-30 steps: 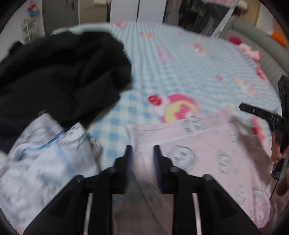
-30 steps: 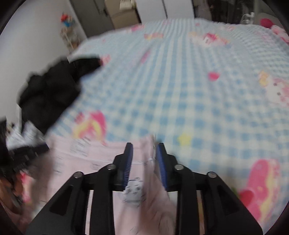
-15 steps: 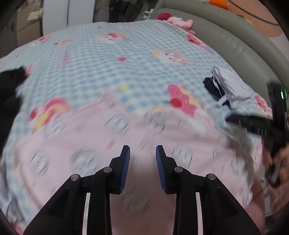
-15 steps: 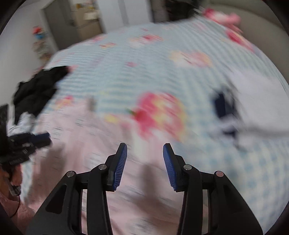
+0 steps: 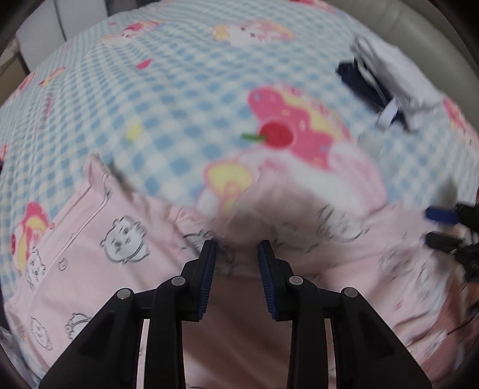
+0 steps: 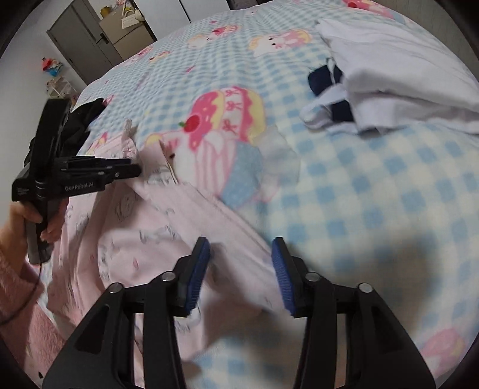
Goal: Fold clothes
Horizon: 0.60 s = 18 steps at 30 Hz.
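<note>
Left gripper (image 5: 236, 254) and right gripper (image 6: 241, 254) – fingers apart, holding nothing – hover over the pink printed cotton garment's (image 5: 98, 251) far edge; open blue-checked blanket (image 6: 374, 191) beyond.

A blue-and-white checked bedspread with pink cartoon prints (image 6: 374, 191) covers the bed; a cupcake print with a red cherry (image 6: 223, 119) sits near its middle. Behind the bed: a dark grey door (image 6: 79, 45), a beige cabinet (image 6: 127, 36) beside it, and white closet panels (image 6: 203, 7). At the left wall, a small shelf with colourful toys (image 6: 55, 77). A grey padded bed edge (image 5: 419, 33) runs along the right side in the left wrist view.
</note>
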Motion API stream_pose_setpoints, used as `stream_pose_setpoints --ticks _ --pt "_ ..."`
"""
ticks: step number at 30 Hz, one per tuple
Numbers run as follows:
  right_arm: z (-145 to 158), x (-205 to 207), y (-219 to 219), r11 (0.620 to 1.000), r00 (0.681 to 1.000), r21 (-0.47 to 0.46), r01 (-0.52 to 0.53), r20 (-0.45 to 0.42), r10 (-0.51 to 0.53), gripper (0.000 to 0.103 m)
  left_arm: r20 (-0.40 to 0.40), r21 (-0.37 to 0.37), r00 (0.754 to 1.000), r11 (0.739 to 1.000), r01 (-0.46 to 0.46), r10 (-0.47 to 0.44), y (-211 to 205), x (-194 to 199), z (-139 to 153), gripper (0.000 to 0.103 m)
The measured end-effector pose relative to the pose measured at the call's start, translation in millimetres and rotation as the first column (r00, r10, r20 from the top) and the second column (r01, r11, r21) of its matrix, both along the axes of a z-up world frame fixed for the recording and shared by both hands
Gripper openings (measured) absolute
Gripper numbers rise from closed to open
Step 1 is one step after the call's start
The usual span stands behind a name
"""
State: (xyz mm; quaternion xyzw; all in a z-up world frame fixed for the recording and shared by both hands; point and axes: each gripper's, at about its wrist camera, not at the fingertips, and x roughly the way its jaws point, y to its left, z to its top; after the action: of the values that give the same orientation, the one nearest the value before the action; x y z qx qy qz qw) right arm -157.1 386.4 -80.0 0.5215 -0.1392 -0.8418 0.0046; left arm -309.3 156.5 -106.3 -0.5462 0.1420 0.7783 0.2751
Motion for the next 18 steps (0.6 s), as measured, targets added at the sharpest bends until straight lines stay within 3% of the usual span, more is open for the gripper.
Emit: stream_pose_setpoints --ticks 5,8,10,12,13,14,18 --pt "-6.4 22.9 3.2 0.999 1.000 0.050 0.013 0.004 -0.013 0.060 0.004 0.123 0.998 0.990 -0.068 0.069 5.8 -21.9 11.9 0.032" --pt "-14.8 29.0 17.5 0.998 0.998 0.025 0.066 0.022 -0.066 0.063 0.086 0.110 0.996 0.993 -0.030 0.021 21.6 -34.8 0.1 0.033" --pt "-19.8 30.9 25.7 0.994 0.995 -0.039 0.103 0.016 -0.102 0.063 0.071 0.079 0.997 0.997 0.022 -0.028 29.8 -30.6 -3.2 0.032" --pt "-11.4 25.8 29.5 0.994 0.994 -0.039 0.106 -0.017 -0.106 0.063 0.035 0.067 0.997 0.996 0.062 -0.064 30.9 -23.8 0.1 0.014" --pt "-5.2 22.1 31.0 0.994 0.994 -0.031 0.103 -0.037 -0.104 0.046 0.017 0.064 0.998 0.996 0.060 -0.061 29.1 -23.0 3.6 0.007" --pt "1.0 18.4 32.5 0.995 0.993 -0.023 0.101 -0.057 -0.102 0.012 -0.007 0.069 0.999 0.996 0.052 -0.052 25.7 -23.2 10.0 0.006" --pt "25.6 3.5 38.6 0.996 0.987 0.010 0.094 -0.135 -0.091 0.007 -0.106 0.130 0.994 0.991 -0.002 0.016 12.6 -32.6 49.1 0.006"
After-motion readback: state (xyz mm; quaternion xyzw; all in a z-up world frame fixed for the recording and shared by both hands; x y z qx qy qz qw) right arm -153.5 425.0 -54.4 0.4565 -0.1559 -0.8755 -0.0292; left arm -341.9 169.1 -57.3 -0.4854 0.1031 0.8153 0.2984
